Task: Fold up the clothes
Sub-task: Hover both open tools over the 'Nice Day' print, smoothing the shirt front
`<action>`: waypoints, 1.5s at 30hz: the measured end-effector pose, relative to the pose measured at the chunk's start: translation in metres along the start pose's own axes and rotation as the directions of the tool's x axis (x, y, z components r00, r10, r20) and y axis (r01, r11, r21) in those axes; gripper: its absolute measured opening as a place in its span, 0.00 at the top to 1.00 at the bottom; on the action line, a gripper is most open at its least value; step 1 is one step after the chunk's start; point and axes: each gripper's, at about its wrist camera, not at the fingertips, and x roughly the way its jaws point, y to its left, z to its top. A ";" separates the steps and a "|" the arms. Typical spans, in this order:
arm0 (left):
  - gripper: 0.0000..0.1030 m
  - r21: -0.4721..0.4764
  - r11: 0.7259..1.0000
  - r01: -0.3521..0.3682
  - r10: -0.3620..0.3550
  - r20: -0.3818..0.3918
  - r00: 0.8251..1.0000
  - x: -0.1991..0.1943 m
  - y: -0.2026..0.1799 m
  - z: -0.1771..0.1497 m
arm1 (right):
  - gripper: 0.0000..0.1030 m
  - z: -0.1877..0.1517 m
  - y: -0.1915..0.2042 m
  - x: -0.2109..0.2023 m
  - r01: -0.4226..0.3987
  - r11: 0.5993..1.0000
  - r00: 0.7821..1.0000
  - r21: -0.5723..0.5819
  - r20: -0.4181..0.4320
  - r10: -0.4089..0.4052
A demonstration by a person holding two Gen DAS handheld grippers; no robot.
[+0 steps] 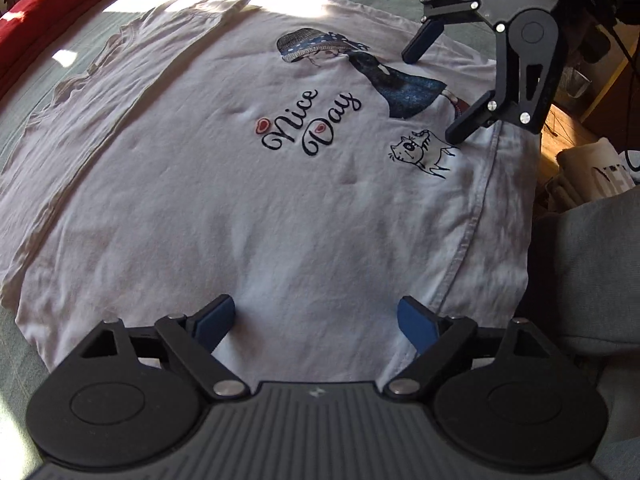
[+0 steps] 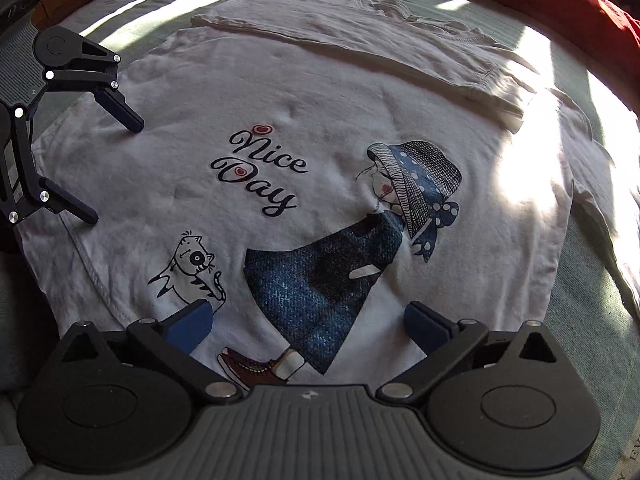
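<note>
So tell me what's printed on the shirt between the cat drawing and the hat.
In the right wrist view, the "Nice Day" lettering and the blue dress lie between the cat drawing and the hat on the white shirt.

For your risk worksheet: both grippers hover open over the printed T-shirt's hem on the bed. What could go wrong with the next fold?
1. The far sleeve is already folded in; tugging the T-shirt may undo it.
2. The left gripper and right gripper are both open, so either might pinch only the top layer at the hem.
</note>
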 end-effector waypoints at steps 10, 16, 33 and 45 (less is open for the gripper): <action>0.05 -0.251 0.967 -0.051 0.029 -0.091 0.995 -0.017 0.037 -0.008 | 0.00 -0.016 -0.002 -0.006 0.030 0.999 0.999 0.023 -0.017 -0.029; 0.05 -0.396 0.912 -0.107 0.039 -0.176 0.984 -0.008 0.068 -0.025 | 0.00 -0.016 -0.002 -0.006 0.034 0.999 0.999 0.037 -0.022 -0.033; 0.06 -0.608 0.770 -0.193 0.161 -0.107 0.981 -0.016 0.162 -0.012 | 0.00 -0.016 -0.008 -0.007 0.035 0.997 0.998 0.066 -0.061 -0.031; 0.06 -0.633 0.755 -0.168 0.146 -0.088 0.985 0.005 0.181 0.012 | 0.00 -0.001 -0.017 -0.008 0.045 0.990 0.994 0.137 -0.101 -0.032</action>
